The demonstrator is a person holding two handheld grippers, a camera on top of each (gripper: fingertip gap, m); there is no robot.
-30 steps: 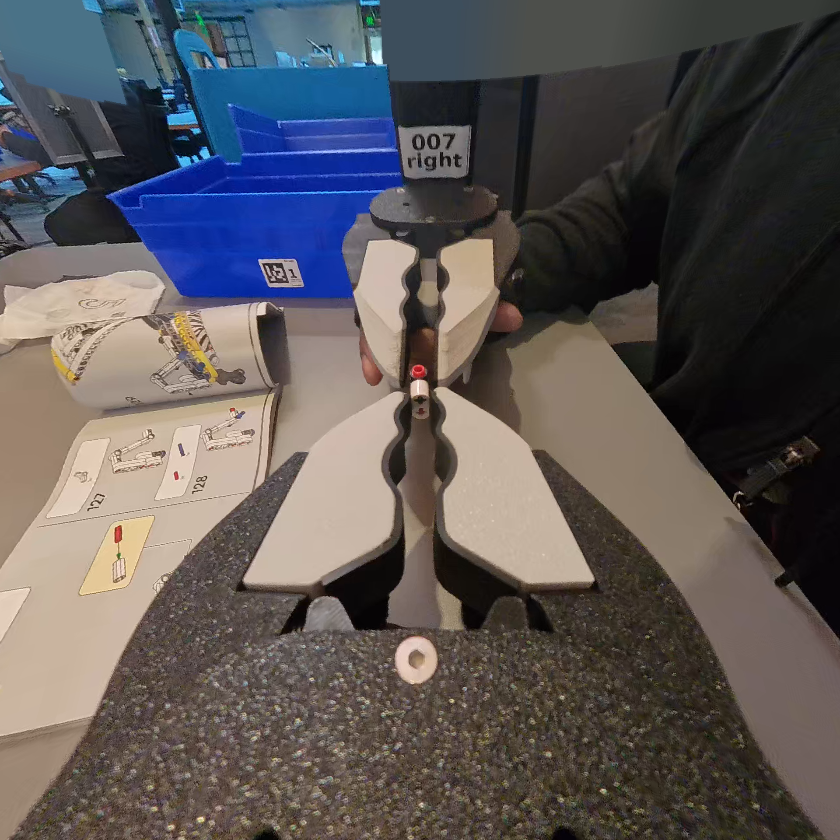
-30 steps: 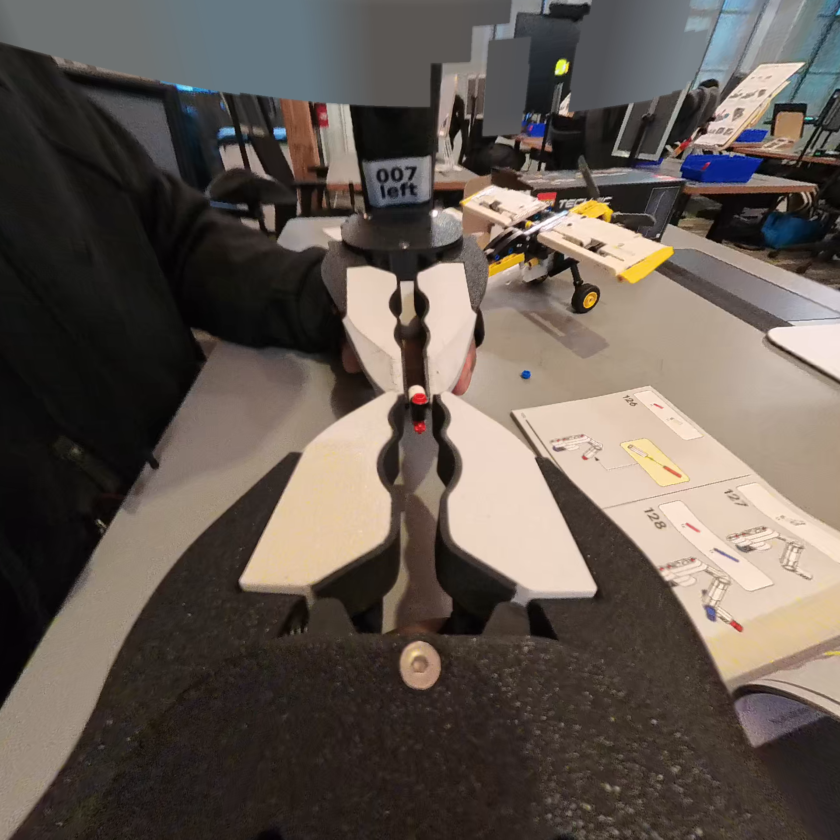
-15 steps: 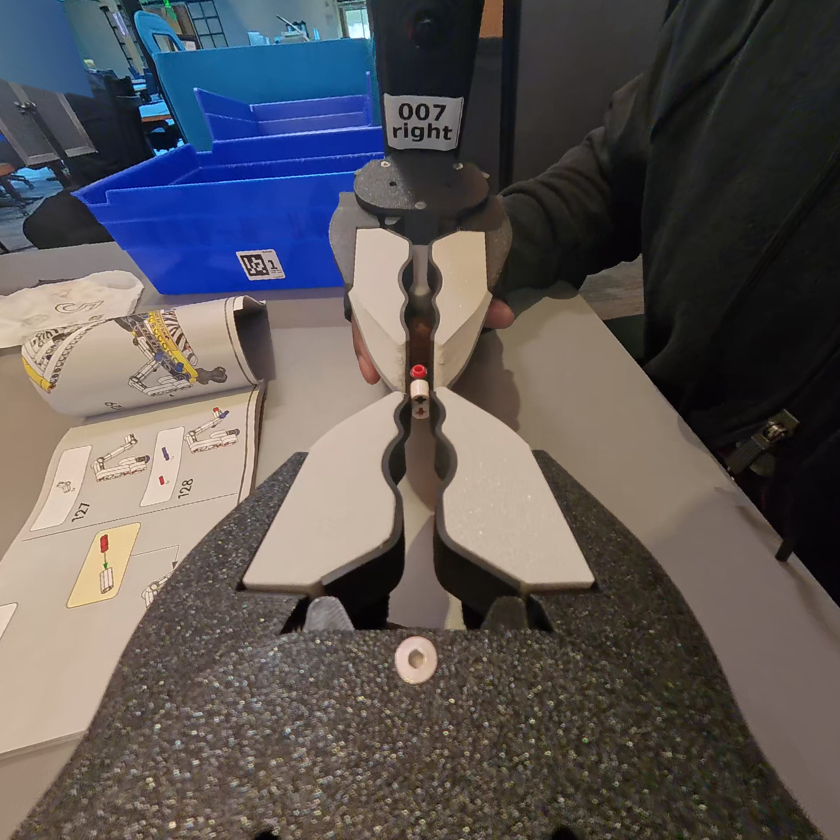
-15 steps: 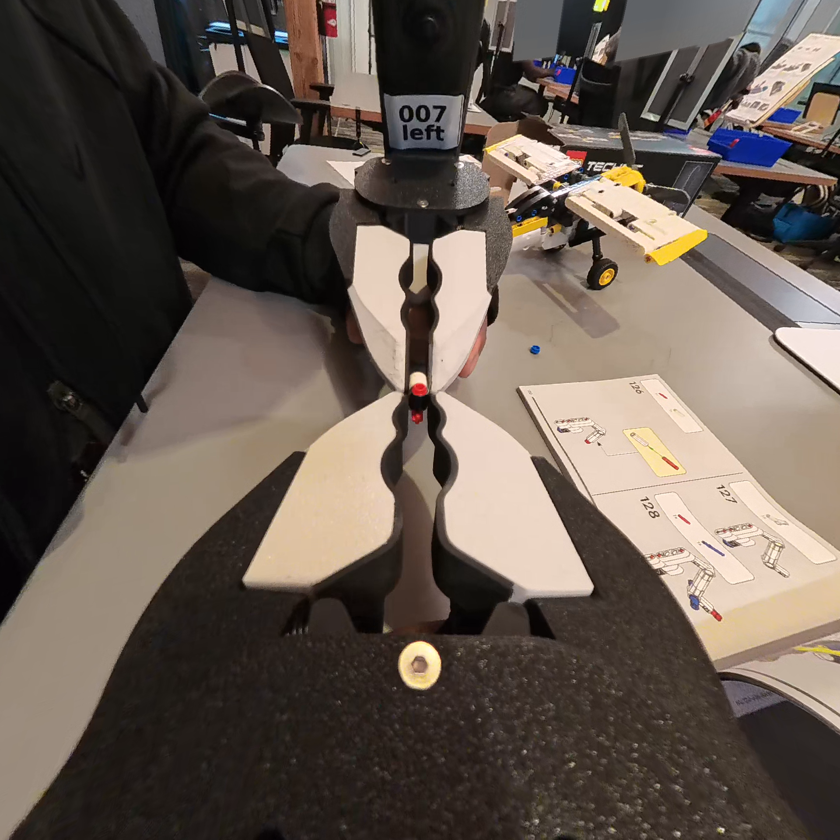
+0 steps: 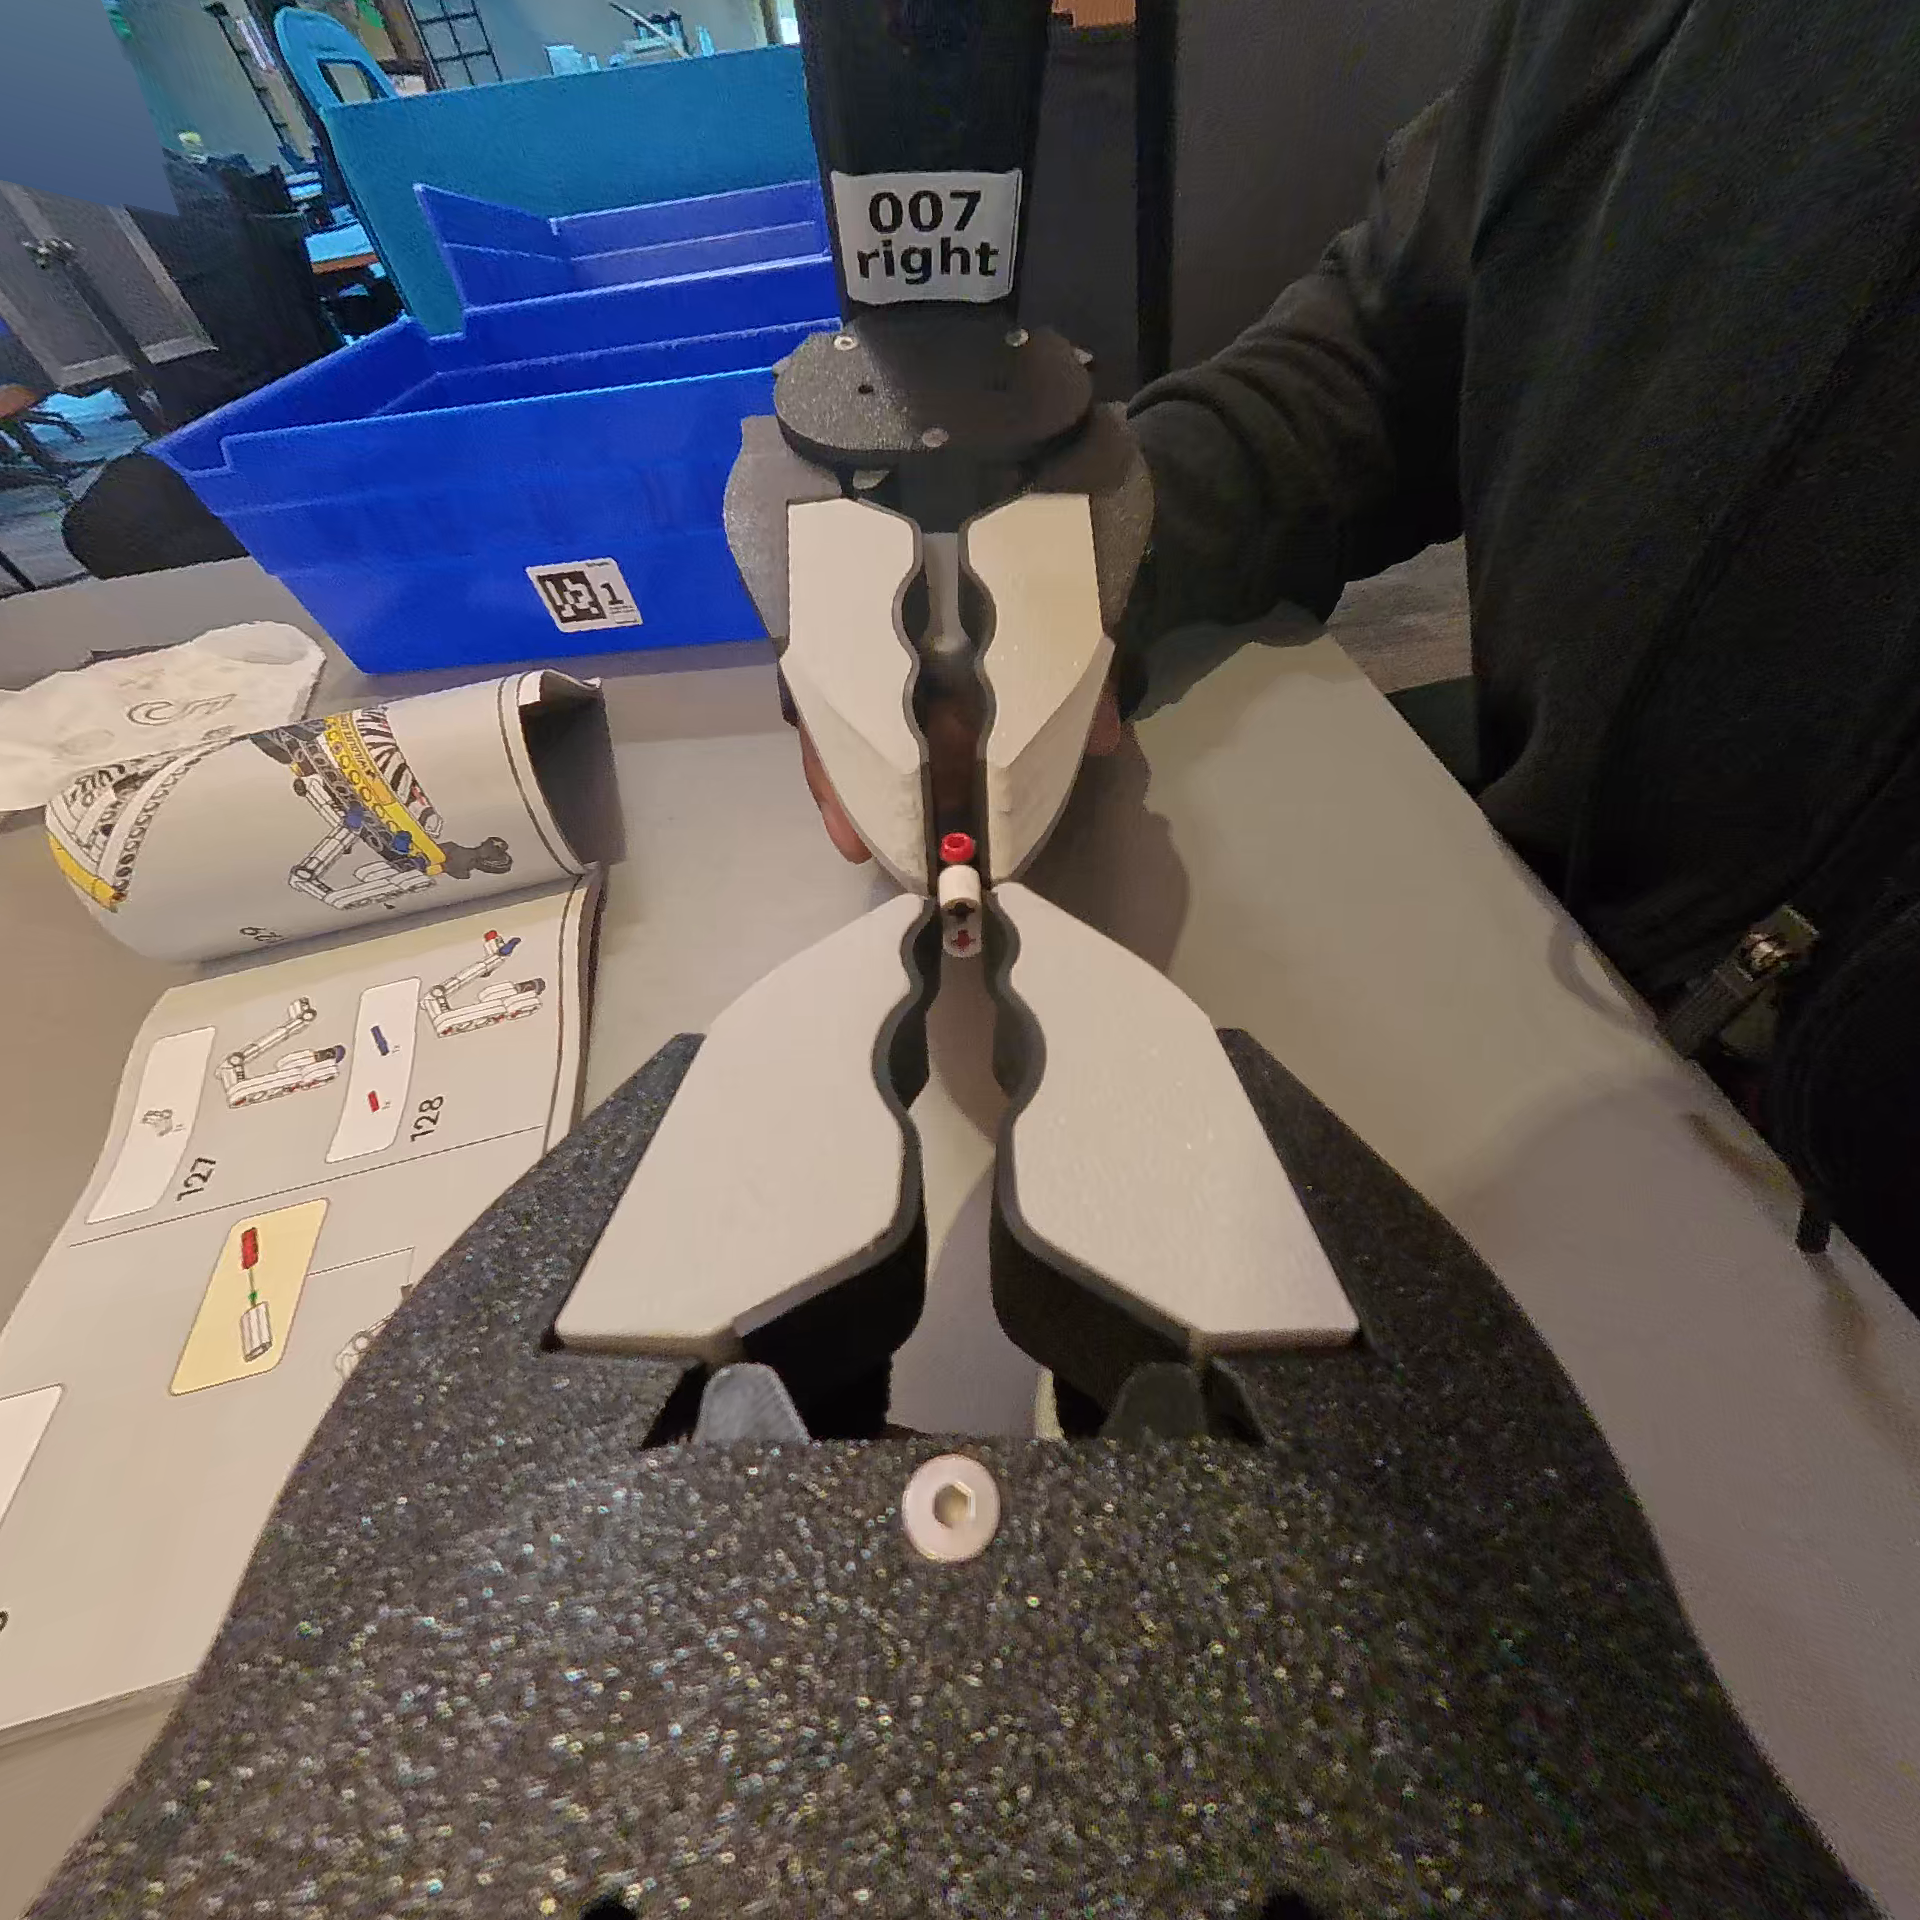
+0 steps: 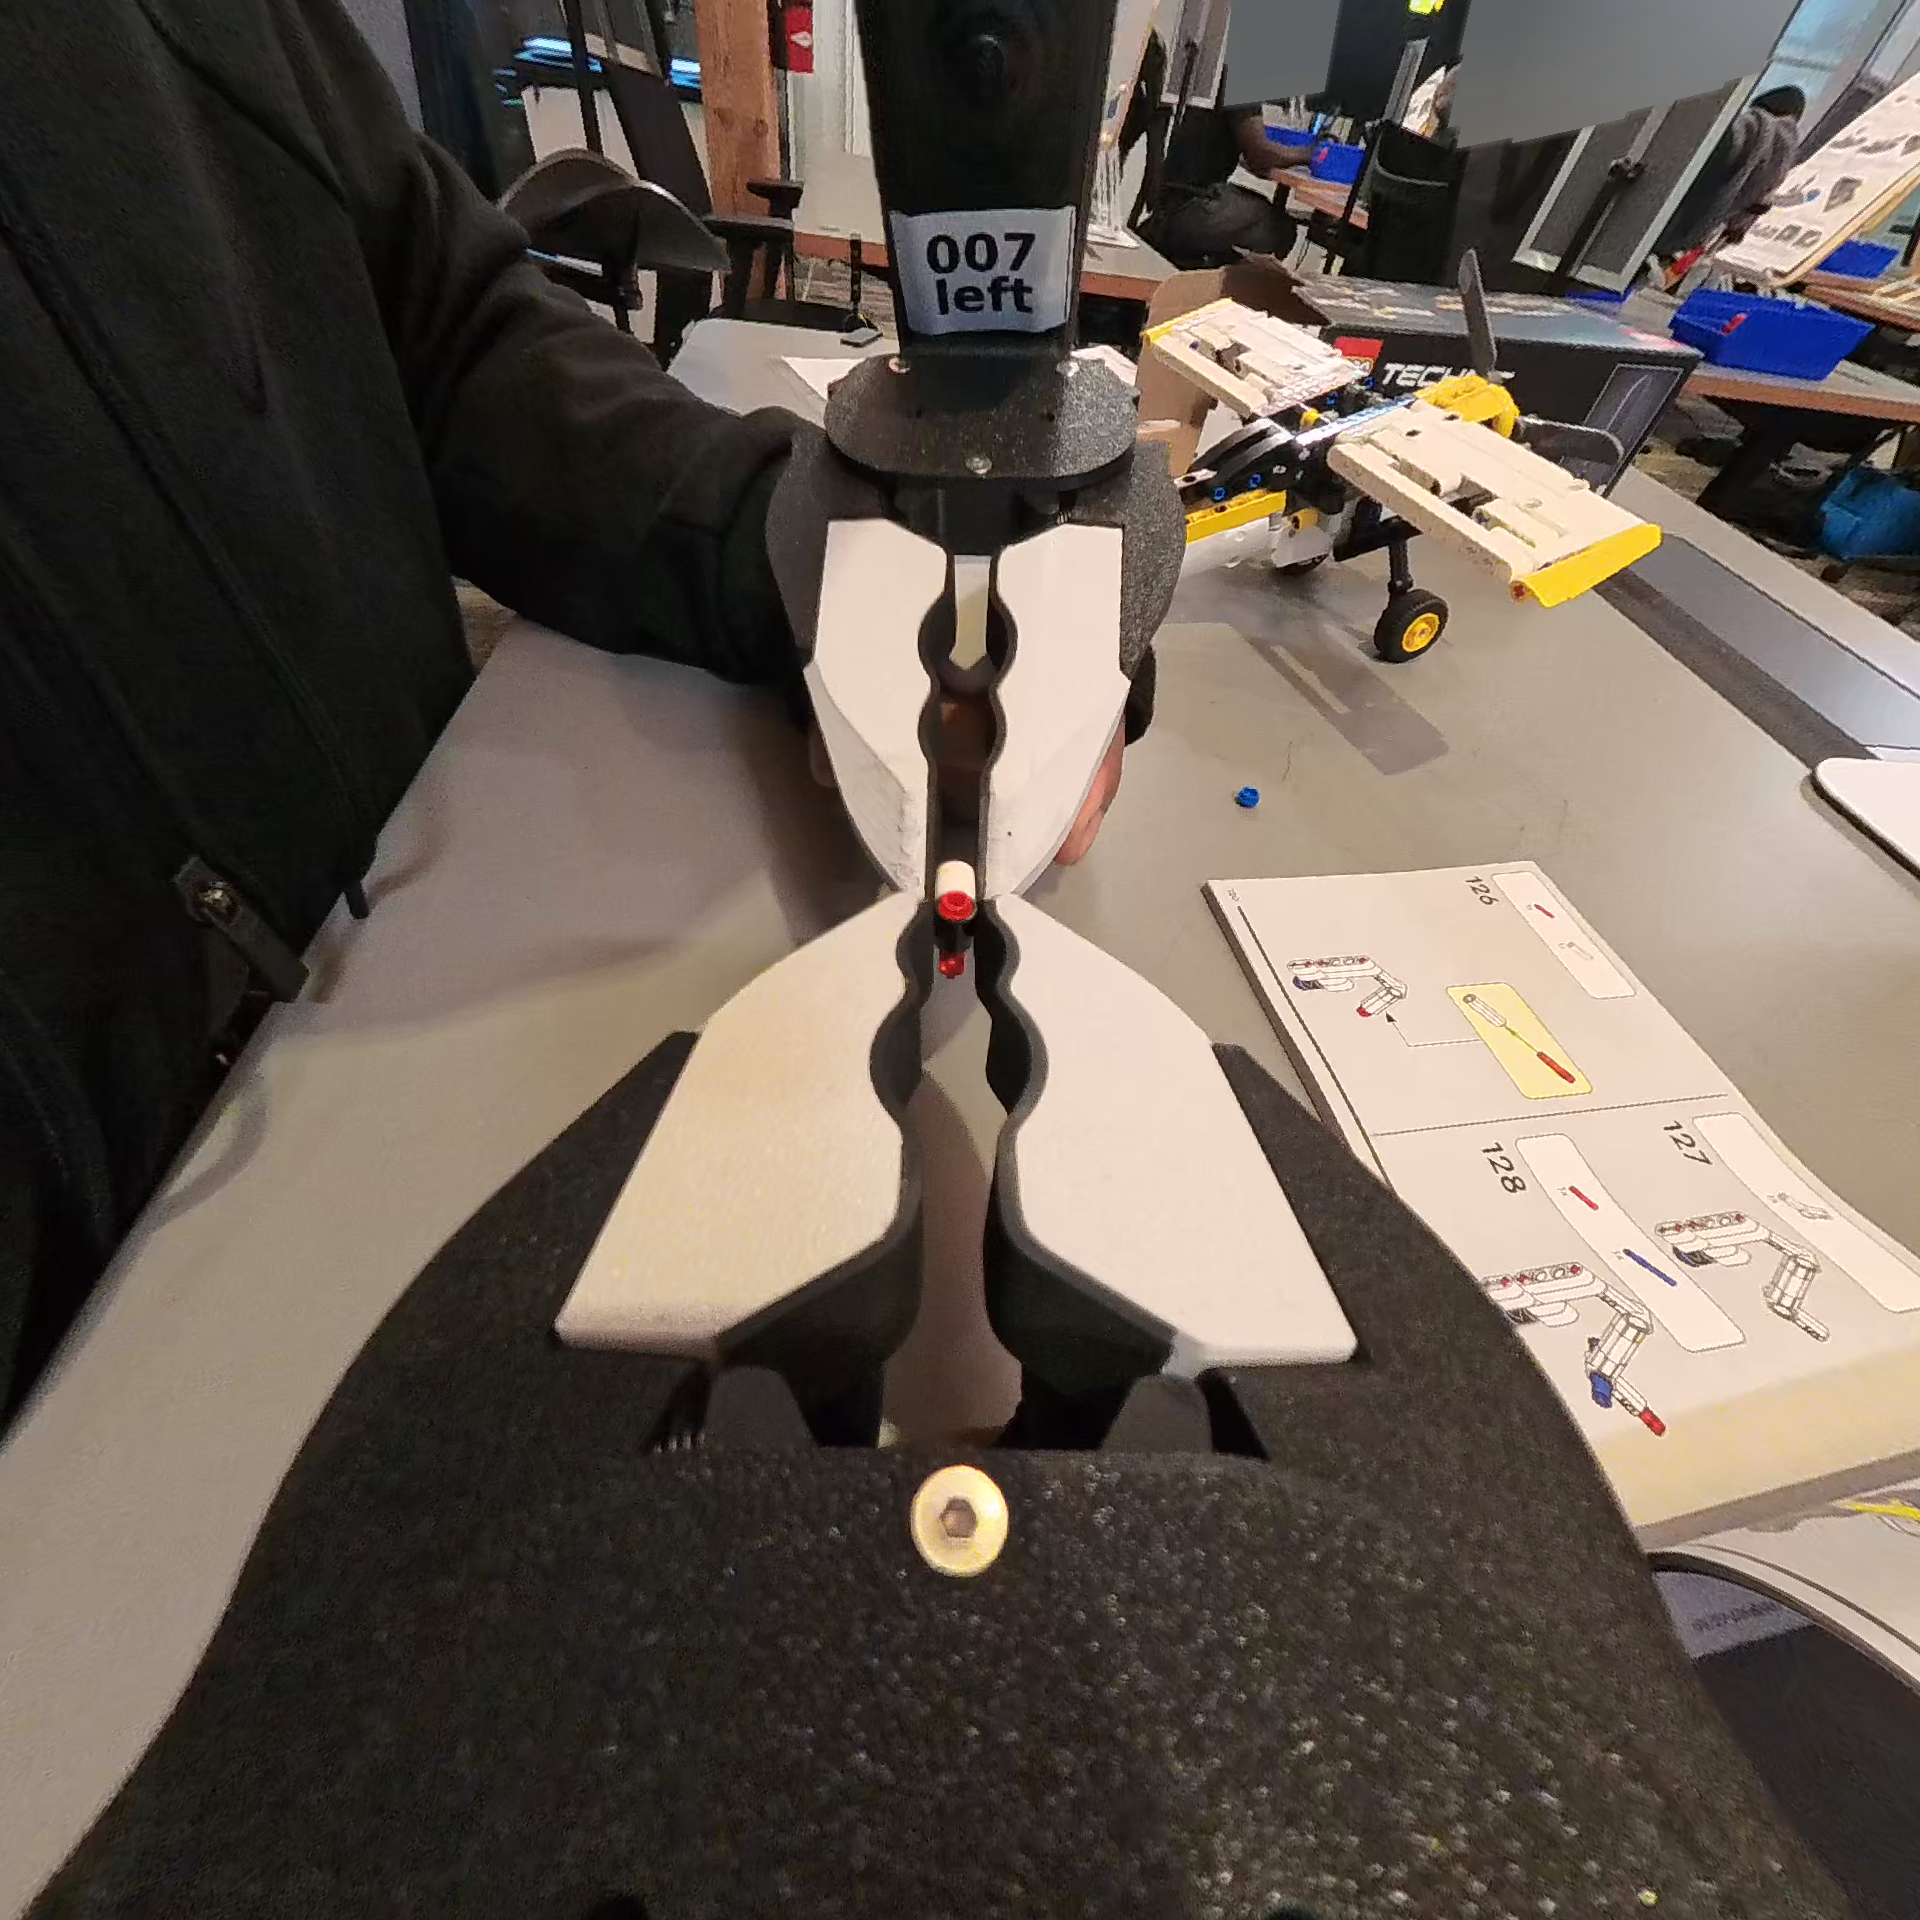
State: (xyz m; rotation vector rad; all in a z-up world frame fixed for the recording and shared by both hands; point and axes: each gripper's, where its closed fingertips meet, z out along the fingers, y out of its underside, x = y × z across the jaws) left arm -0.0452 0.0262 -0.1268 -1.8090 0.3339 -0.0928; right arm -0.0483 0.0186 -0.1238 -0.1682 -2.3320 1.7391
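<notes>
Left gripper (image 5: 961,914) is clamped on a small white sleeve piece (image 5: 958,906). Right gripper (image 6: 951,935) is clamped on a red pin (image 6: 952,908), its head touching the sleeve end – the two grippers meet tip to tip above the grey table (image 6: 582,748). Judged step: pin and sleeve are lined up end to end, close to seated. Further pressing calls for a straight axial push. Right of the grippers in the right wrist view lies an open instruction booklet (image 6: 1558,1091); far right, a model plane (image 6: 1434,488). Blue bins (image 5: 468,499) stand far left in the left wrist view.
</notes>
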